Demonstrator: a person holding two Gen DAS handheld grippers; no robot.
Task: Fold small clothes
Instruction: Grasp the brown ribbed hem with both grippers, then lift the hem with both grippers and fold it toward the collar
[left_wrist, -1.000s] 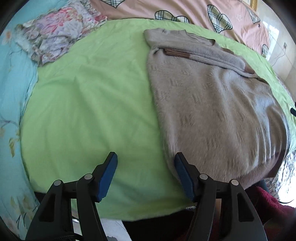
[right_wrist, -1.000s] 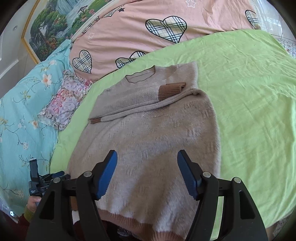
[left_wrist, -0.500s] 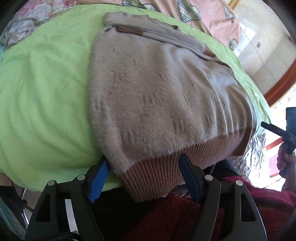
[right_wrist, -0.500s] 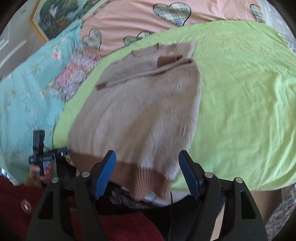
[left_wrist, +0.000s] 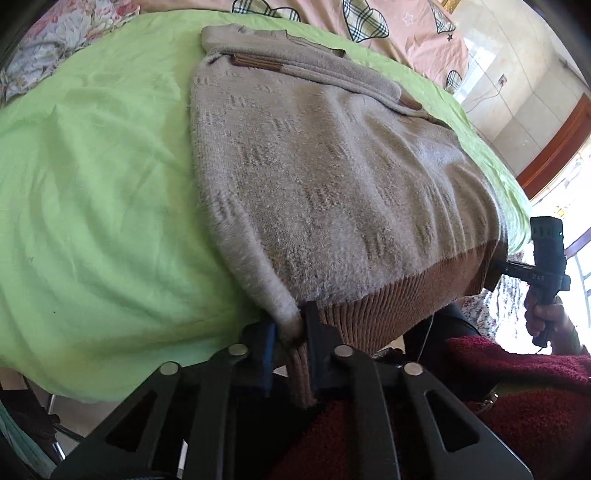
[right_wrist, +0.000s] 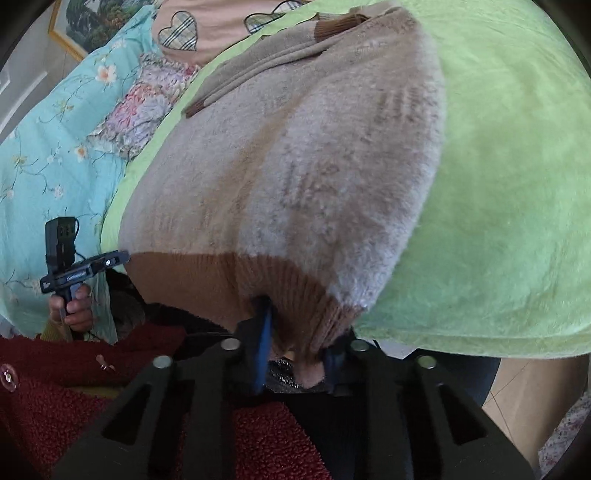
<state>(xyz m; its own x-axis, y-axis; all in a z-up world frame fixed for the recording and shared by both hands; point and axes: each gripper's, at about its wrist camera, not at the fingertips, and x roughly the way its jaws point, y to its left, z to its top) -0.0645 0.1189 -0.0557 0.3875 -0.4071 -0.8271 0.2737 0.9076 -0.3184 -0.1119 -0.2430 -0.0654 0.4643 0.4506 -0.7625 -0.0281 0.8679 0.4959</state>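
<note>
We see a beige sweater (left_wrist: 332, 177) with a brown ribbed hem (left_wrist: 388, 295) on a lime-green sheet (left_wrist: 92, 184). Behind lie a pink quilt (left_wrist: 406, 33) with plaid hearts and a turquoise floral cover (right_wrist: 48, 147).

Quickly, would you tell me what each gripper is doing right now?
Left gripper: shut on the sweater hem corner.
Right gripper: shut on the sweater's other hem corner.

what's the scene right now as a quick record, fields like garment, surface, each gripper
garment: beige knit sweater, sleeves folded across the chest
hem: brown ribbed band hanging over the bed edge
surface: lime green sheet
left gripper: jaws shut on the hem's left corner
right gripper: jaws shut on the hem near the right corner
background: pink heart-print quilt
</note>
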